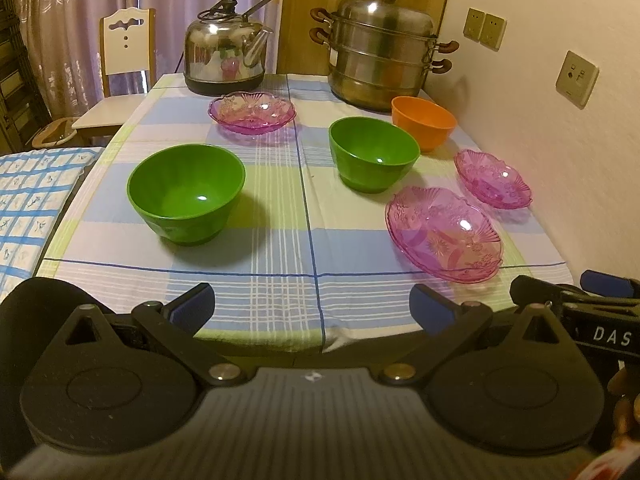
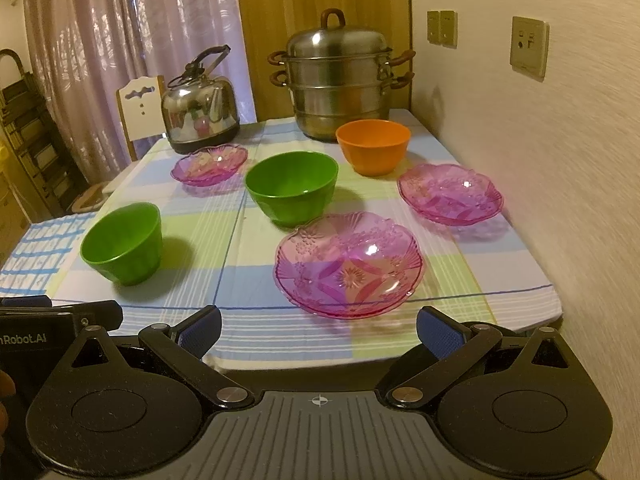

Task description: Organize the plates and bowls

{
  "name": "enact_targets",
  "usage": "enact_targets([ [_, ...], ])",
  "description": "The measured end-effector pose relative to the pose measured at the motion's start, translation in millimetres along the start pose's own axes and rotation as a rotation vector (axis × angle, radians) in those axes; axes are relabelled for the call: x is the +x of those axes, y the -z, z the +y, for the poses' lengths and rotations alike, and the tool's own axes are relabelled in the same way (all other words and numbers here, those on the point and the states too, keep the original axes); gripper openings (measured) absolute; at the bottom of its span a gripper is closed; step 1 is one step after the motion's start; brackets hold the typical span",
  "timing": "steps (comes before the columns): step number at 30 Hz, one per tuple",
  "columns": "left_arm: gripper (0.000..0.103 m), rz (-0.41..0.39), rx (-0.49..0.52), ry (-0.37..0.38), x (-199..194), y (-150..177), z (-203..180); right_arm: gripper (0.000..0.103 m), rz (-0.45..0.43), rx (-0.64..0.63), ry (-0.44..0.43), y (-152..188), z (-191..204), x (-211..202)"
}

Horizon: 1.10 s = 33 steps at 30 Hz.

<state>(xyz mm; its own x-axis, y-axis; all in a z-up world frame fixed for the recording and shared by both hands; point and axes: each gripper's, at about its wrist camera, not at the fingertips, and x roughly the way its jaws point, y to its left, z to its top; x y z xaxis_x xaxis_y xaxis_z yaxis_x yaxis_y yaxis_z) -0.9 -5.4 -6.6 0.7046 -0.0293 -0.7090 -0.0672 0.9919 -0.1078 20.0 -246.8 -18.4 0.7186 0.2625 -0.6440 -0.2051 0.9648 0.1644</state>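
Observation:
Two green bowls stand on the checked tablecloth, one at near left (image 1: 186,192) (image 2: 122,248), one in the middle (image 1: 374,152) (image 2: 292,186). An orange bowl (image 1: 424,120) (image 2: 374,150) stands behind, by the steamer. Three pink glass plates lie apart: near right (image 1: 444,232) (image 2: 348,264), far right (image 1: 492,178) (image 2: 450,192), far left (image 1: 252,112) (image 2: 210,164). My left gripper (image 1: 314,308) is open and empty at the table's near edge. My right gripper (image 2: 320,330) is open and empty just before the nearest pink plate; it also shows in the left wrist view (image 1: 576,300).
A steel kettle (image 1: 228,48) (image 2: 200,116) and a stacked steel steamer pot (image 1: 380,48) (image 2: 338,80) stand at the table's far end. The wall with sockets (image 2: 528,44) runs along the right side. A white chair (image 1: 124,60) is at far left.

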Motion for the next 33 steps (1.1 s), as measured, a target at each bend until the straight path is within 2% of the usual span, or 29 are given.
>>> enact_targets([
  [33,0.103,0.005,-0.003,0.004,1.2,1.4,1.3,0.103,-0.001,0.003,0.0,-0.5,-1.5,0.8],
])
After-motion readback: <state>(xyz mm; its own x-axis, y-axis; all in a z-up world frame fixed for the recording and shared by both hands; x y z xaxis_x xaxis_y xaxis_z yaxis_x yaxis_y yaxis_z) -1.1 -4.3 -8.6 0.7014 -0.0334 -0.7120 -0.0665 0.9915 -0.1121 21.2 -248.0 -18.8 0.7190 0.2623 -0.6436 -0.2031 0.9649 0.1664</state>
